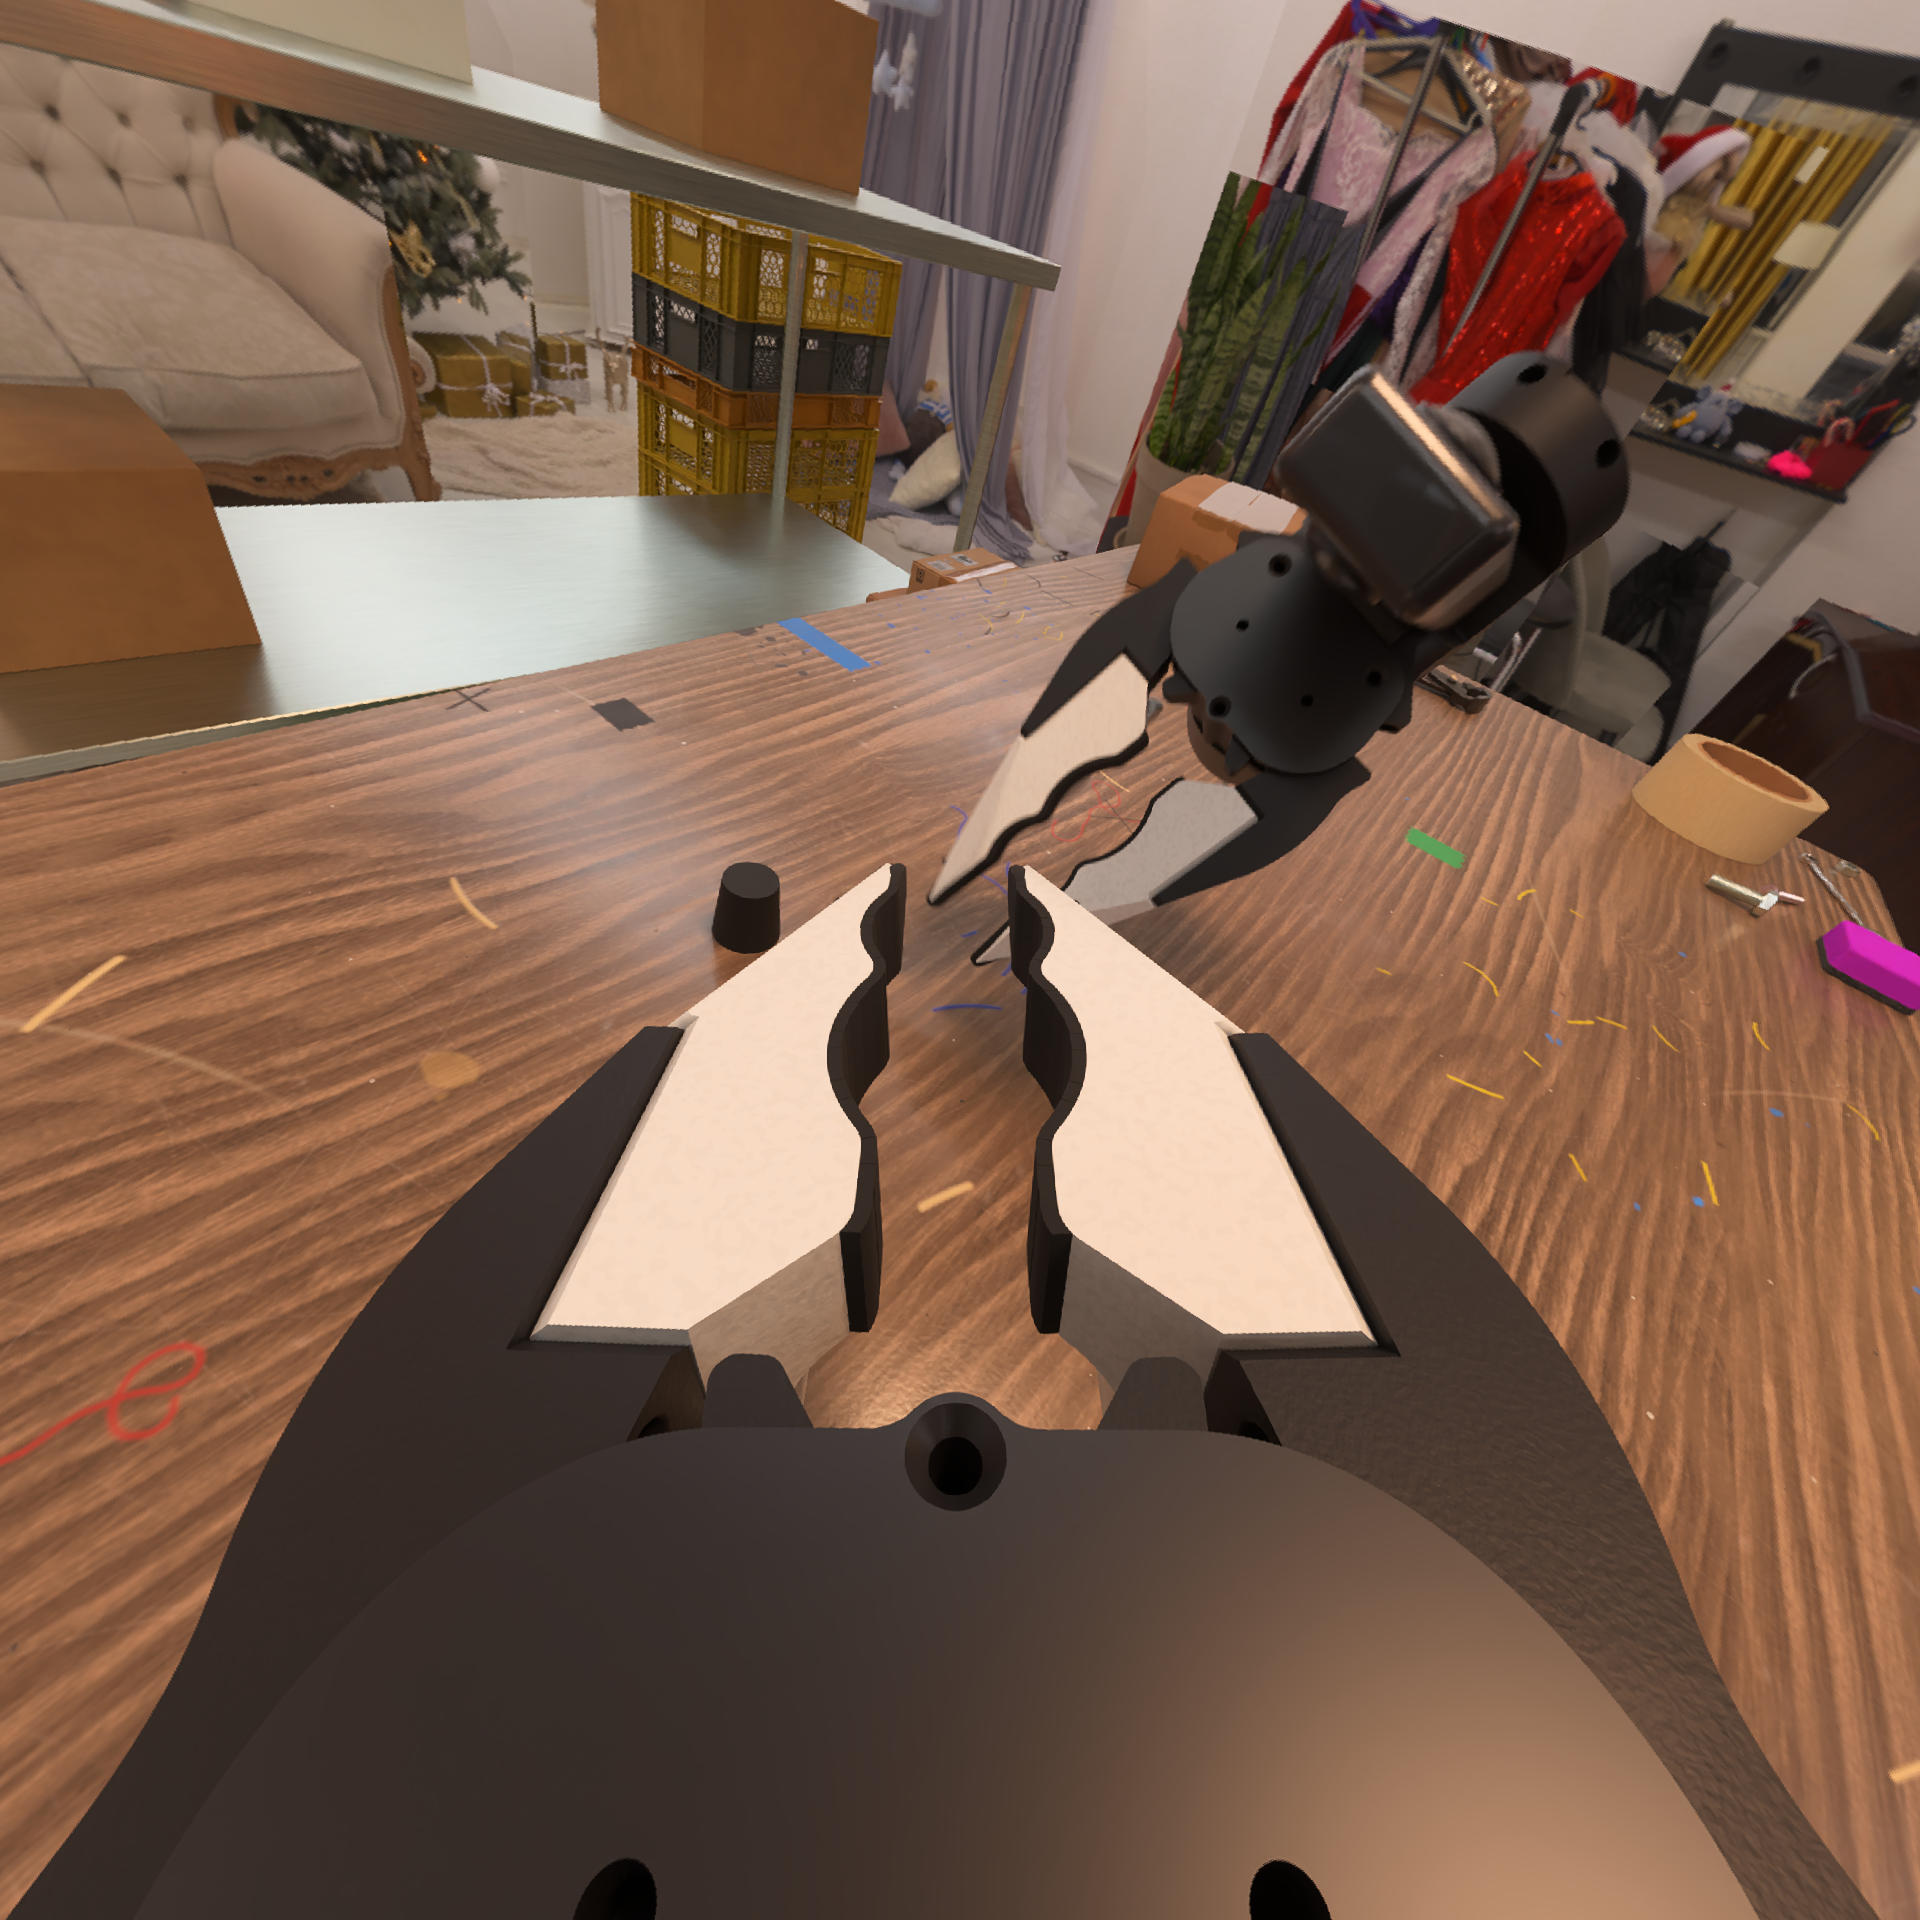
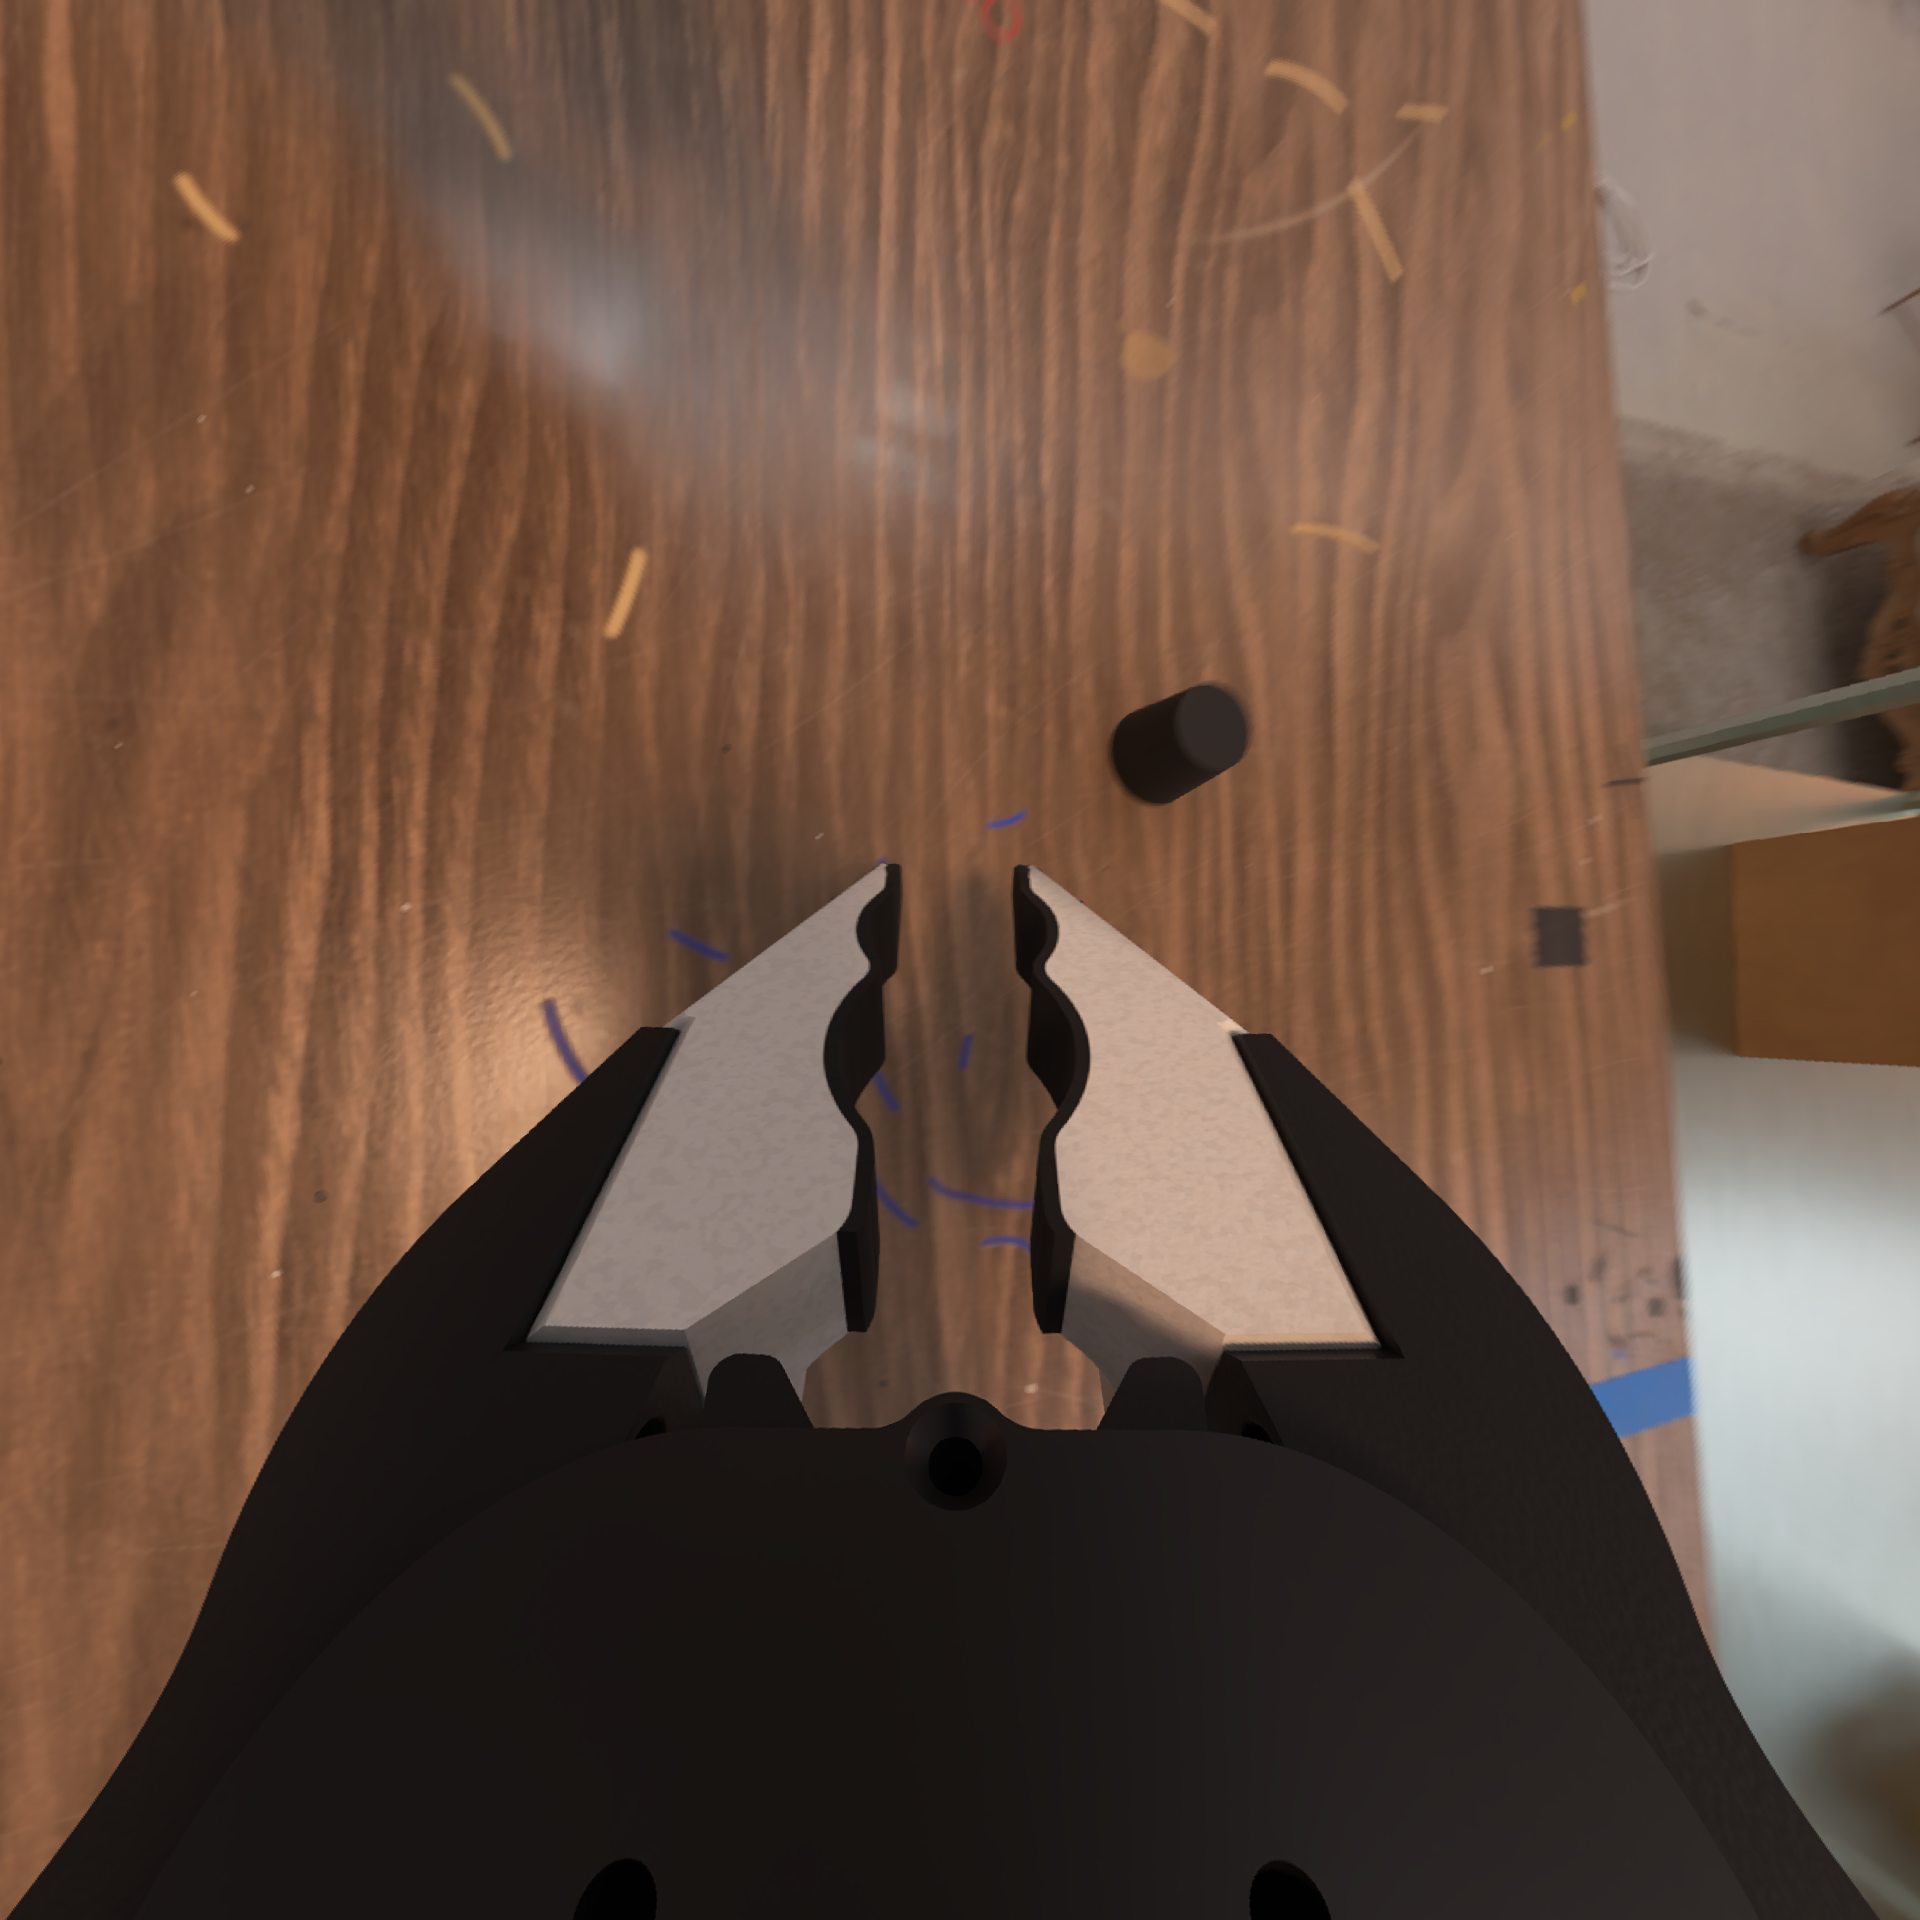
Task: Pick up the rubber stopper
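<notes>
- Black rubber stopper (image 1: pixel 746 906) is shown upright on the wooden table (image 1: pixel 312 987), left of frame centre, untouched.
- Left gripper (image 1: pixel 956 883): jaws apart, empty, just right of the stopper.
- Right gripper (image 2: pixel 956 873): jaws apart, aimed downward, presumably for approach.

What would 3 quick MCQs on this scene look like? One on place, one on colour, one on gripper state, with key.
1. Where is the rubber stopper?
A. On the wooden table
B. On the metal shelf
C. Between the left gripper's fingers

2. What colour is the stopper?
A. Pink
B. Black
C. Green

3. What state is the right gripper in?
A. Shut on the stopper
B. Open, holding nothing
C. Shut on the tape roll

Key:
1 A, it stands on the wooden table, just left of the left gripper.
2 B, it is black in both views.
3 B, table shows in the gap between its fingers, and the stopper sits ahead to the right.
</notes>
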